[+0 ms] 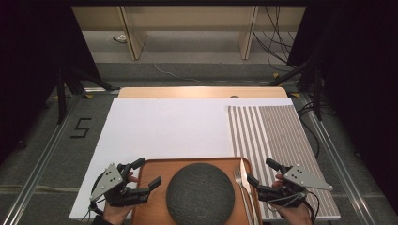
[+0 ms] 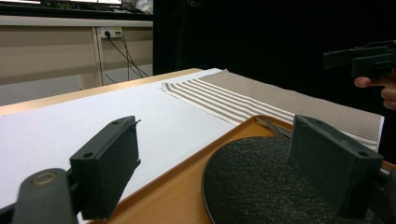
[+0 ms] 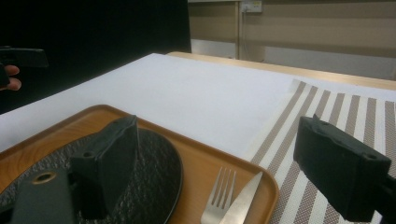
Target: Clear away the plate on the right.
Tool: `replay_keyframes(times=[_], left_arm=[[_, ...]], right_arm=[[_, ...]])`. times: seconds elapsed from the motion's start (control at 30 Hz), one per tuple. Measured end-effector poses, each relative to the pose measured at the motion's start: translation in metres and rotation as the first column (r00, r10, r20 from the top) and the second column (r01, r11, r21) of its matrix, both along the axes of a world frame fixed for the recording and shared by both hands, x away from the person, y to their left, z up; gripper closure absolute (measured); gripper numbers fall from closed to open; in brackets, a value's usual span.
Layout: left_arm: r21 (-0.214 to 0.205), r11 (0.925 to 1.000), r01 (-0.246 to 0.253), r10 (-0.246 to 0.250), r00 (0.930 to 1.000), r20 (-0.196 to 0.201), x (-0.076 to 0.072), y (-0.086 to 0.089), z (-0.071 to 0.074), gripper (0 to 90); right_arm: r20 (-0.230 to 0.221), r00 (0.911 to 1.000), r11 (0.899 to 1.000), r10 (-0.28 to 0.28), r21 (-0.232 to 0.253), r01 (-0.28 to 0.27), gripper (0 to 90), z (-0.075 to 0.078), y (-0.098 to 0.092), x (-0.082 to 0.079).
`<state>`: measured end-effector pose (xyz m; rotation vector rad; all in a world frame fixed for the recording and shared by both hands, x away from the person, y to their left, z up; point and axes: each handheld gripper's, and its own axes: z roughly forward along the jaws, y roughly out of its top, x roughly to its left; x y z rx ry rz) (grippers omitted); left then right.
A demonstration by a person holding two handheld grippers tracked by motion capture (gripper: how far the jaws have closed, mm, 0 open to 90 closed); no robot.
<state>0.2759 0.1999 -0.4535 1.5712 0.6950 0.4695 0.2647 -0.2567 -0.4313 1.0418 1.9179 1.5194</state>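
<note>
Wooden tray (image 1: 152, 171) at near edge of table, flanked by both grippers, likely staged for a two-sided lift. Left gripper (image 1: 145, 174) jaws apart, straddling tray's left rim; right gripper (image 1: 261, 174) jaws apart at right rim. Dark round plate (image 1: 201, 193) centred on tray. Fork (image 1: 239, 180) & knife (image 1: 244, 174) at tray's right, long axes near-to-far, tips pointing far.

This is looking like a lab or recording studio rather than a home. Black curtains (image 1: 33, 56) are hanging down both sides of the frame, tripod legs (image 1: 63, 89) are standing at upper left, cables (image 1: 277, 44) are trailing over the grey floor at upper right, and a taped "5" (image 1: 80, 127) is marking the floor at left.
</note>
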Motion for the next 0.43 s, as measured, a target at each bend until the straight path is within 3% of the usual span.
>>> replay_keyframes(times=[0.43], left_arm=[[-0.002, 1.0000, -0.001, 0.001, 1.0000, -0.001, 0.0002, -0.0001, 0.0001, 15.7]], right_arm=[[-0.005, 1.0000, 1.000, 0.000, 0.003, 0.000, 15.4, -0.0003, -0.0003, 0.0007]])
